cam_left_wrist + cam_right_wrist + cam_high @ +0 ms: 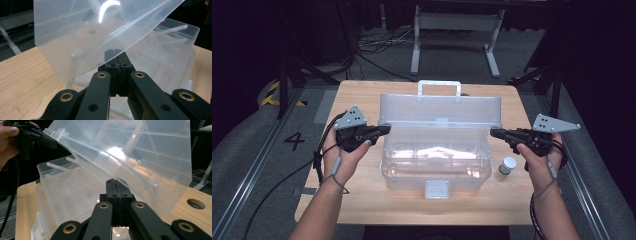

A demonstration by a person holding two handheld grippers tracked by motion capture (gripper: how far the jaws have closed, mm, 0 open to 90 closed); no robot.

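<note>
The left tongs (384, 130) sat in the person's left hand (343, 152) at the left end of the box (435, 165), their jaws pressed together with nothing between them. In the left gripper view the closed tips (115, 53) lay just under the edge of the raised lid (100, 32), touching it or very nearly so; which of the two could not be told. The clear plastic box stood in the middle of the wooden desk (362, 200), its lid (439, 110) swung up and back with the handle (439, 87) at the top and a latch (437, 189) on the near wall. A small jar (507, 165) with a white cap stood on the desk just beside the box's right end. The right tongs (493, 132), held in the right hand (539, 160), pointed at the lid's right end with their jaws likewise shut on nothing. In the right gripper view their tips (115, 182) sat right at the lower edge of the tilted lid (140, 152), and the left tongs (50, 142) showed at the far corner of the lid.
</note>
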